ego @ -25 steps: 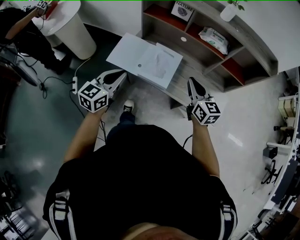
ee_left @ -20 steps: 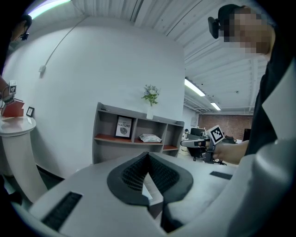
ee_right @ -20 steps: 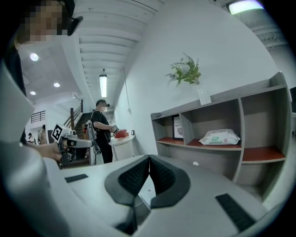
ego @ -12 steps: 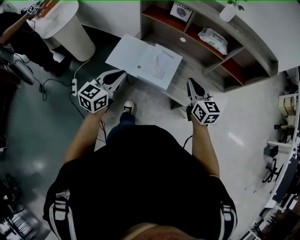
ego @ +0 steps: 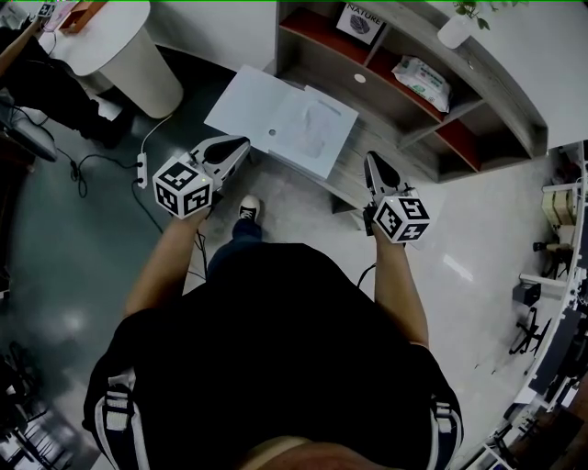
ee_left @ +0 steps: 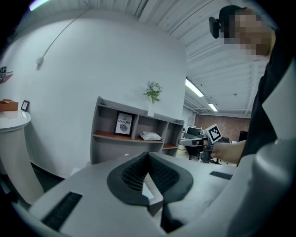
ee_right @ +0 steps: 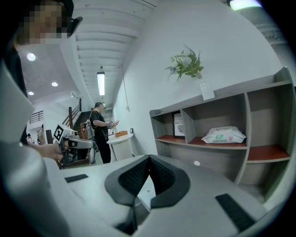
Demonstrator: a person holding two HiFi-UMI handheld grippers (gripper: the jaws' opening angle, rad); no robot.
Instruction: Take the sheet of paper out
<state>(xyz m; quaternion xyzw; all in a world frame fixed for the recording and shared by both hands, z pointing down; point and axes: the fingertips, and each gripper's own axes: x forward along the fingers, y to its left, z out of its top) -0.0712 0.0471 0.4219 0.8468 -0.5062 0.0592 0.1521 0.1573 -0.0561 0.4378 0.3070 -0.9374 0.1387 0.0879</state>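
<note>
A white sheet of paper (ego: 280, 117) lies flat on the top of the low grey shelf unit (ego: 354, 170), its left part hanging past the shelf's edge; a clear sleeve (ego: 317, 124) seems to cover its right half. My left gripper (ego: 239, 144) hovers just short of the sheet's near left corner, jaws shut and empty. My right gripper (ego: 371, 162) hangs over the shelf top to the right of the sheet, also shut and holding nothing. In the left gripper view the pads (ee_left: 134, 173) meet at their tips; in the right gripper view the pads (ee_right: 164, 178) meet likewise.
The shelf holds a pack of wipes (ego: 420, 79), a framed picture (ego: 359, 20) and a potted plant (ego: 456, 20). A round white table (ego: 119, 41) stands at the left, another person (ego: 37, 78) beside it. A power strip with cable (ego: 142, 167) lies on the floor.
Both grippers stay almost where they were. The person at the far left has shifted towards the picture's edge.
</note>
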